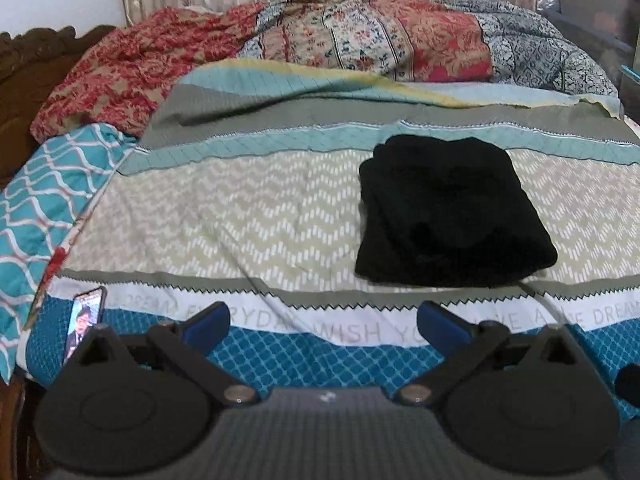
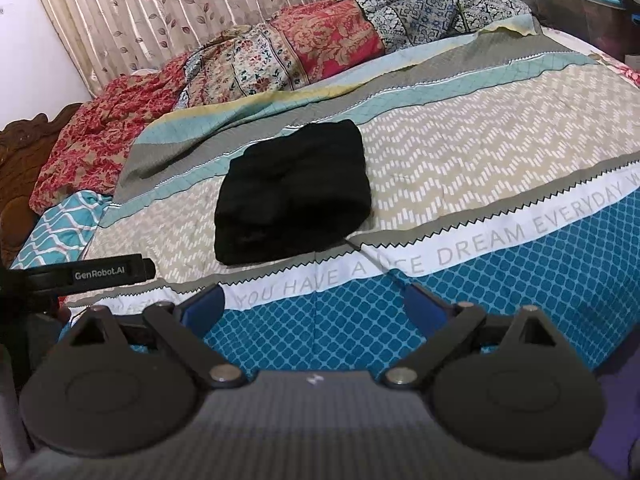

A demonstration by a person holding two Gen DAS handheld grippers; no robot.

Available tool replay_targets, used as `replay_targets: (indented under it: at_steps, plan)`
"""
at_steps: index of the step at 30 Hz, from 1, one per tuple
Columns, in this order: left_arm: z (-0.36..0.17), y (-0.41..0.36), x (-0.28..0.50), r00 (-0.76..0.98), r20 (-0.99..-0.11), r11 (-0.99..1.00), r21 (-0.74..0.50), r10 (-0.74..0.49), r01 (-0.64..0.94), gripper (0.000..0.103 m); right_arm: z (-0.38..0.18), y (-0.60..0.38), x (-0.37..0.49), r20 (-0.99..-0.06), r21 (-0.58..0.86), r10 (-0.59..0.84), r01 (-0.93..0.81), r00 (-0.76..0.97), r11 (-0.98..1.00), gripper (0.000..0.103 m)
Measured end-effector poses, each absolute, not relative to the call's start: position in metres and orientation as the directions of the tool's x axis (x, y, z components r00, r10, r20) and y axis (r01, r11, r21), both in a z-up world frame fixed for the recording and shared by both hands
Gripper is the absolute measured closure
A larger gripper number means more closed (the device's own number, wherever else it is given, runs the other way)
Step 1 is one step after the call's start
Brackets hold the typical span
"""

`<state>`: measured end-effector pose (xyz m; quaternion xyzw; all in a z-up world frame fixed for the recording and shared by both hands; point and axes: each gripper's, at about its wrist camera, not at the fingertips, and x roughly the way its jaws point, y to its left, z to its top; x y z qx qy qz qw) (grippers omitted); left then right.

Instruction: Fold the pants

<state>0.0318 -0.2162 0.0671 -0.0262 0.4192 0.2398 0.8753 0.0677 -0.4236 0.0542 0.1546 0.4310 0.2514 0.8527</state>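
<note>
Tools wide apart, holding nothing.

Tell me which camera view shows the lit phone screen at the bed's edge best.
The left wrist view. The small lit phone stands propped at the left edge of the patterned bedspread, screen facing the camera, beside the open left gripper. In the right wrist view I cannot find the phone.

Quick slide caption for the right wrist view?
Open right gripper faces folded black pants lying on patterned bedspread.
</note>
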Motion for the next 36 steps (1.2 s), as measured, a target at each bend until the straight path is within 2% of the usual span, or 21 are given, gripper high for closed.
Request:
replay_targets:
  at_steps: [9, 19, 36]
  plan:
    - [0.050, -0.212, 0.043, 0.487, -0.777, 0.879, 0.172, 0.399, -0.444, 0.000, 0.038, -0.420, 0.079, -0.693, 0.477, 0.553, -0.282, 0.463, 0.833, 0.005]
    - [0.042, -0.207, 0.059, 0.444, -0.752, 0.848, 0.288, 0.488, -0.444, 0.000, 0.028, -0.419, 0.092, -0.715, 0.472, 0.544, -0.272, 0.439, 0.839, 0.005]
    - [0.036, -0.202, 0.068, 0.435, -0.774, 0.859, 0.264, 0.460, -0.438, 0.000, 0.022, -0.414, 0.102, -0.730, 0.451, 0.528, -0.274, 0.434, 0.849, 0.005]
